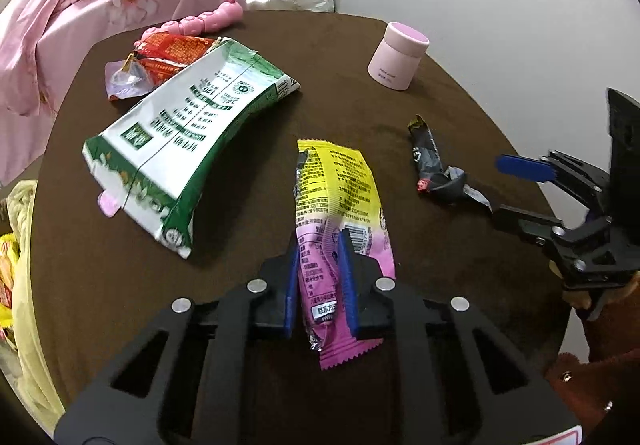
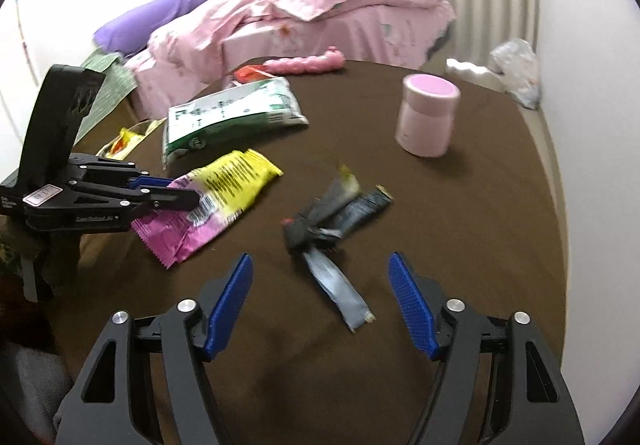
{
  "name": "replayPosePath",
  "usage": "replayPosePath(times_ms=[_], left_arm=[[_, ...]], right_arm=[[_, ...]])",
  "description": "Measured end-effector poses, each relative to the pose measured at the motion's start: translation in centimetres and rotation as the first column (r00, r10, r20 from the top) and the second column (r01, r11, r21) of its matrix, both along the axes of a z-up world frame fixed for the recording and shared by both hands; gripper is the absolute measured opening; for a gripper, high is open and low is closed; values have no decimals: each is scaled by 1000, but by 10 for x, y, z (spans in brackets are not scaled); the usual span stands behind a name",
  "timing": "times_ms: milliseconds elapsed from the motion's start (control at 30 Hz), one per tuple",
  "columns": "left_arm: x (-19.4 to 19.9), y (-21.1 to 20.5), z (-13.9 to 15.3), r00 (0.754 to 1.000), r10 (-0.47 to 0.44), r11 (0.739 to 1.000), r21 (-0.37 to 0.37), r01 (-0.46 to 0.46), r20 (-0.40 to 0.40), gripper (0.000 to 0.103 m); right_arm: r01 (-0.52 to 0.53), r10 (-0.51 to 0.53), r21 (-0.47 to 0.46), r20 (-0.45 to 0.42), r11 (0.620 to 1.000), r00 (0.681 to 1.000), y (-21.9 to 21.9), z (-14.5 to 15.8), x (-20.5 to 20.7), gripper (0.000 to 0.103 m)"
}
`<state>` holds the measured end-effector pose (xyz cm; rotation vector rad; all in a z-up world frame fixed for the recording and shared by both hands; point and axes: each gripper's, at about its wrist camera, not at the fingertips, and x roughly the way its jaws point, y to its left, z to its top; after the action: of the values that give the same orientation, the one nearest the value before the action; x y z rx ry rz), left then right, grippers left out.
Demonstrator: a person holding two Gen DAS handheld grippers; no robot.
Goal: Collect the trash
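Left tongs pinch a yellow-pink wrapper on the brown table beside a bed.

My dark wrapper near the table's middle is all motion blur. The red packet is half buried under the green-and-white bag.

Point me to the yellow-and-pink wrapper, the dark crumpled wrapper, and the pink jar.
yellow-and-pink wrapper [image 1: 344,181], left wrist view, on its yellow printed upper half.
dark crumpled wrapper [image 2: 320,221], right wrist view, on its bunched middle.
pink jar [image 2: 426,121], right wrist view, on its side wall below the lid.
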<state>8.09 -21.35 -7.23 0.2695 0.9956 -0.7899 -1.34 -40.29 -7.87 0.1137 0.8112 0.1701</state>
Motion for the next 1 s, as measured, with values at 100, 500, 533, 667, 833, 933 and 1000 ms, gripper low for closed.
replayPosePath(times_ms=[100, 500, 533, 667, 833, 933, 1000], left_arm=[[-4, 6, 4, 1000, 1, 1000, -18, -1, 5, 17], [-11, 6, 1, 1000, 24, 1000, 1, -24, 17, 54], [-9, 4, -2, 1000, 23, 1000, 6, -23, -2, 54], [-11, -7, -6, 1000, 24, 1000, 19, -25, 20, 55], [-13, -9, -7, 999, 27, 999, 21, -27, 19, 21], [-10, 4, -5, 998, 50, 997, -52, -53, -49, 15], [-12, 11, 3, 997, 76, 994, -73, -77, -27, 13]], right_arm=[[-26, 26, -9, -24, 1000, 999, 5, -4, 11, 57], [1, 0, 18, -33, 1000, 999, 3, -8, 11, 27], [9, -9, 22, -32, 1000, 999, 1, -8, 8, 27], [51, -49, 48, -34, 998, 998, -9, -10, 0, 27], [71, -70, 58, -23, 996, 997, -13, -6, -7, 27], [69, -69, 64, -3, 996, 998, -12, 0, -9, 27], [66, -67, 64, 16, 996, 998, -10, 8, -9, 27]])
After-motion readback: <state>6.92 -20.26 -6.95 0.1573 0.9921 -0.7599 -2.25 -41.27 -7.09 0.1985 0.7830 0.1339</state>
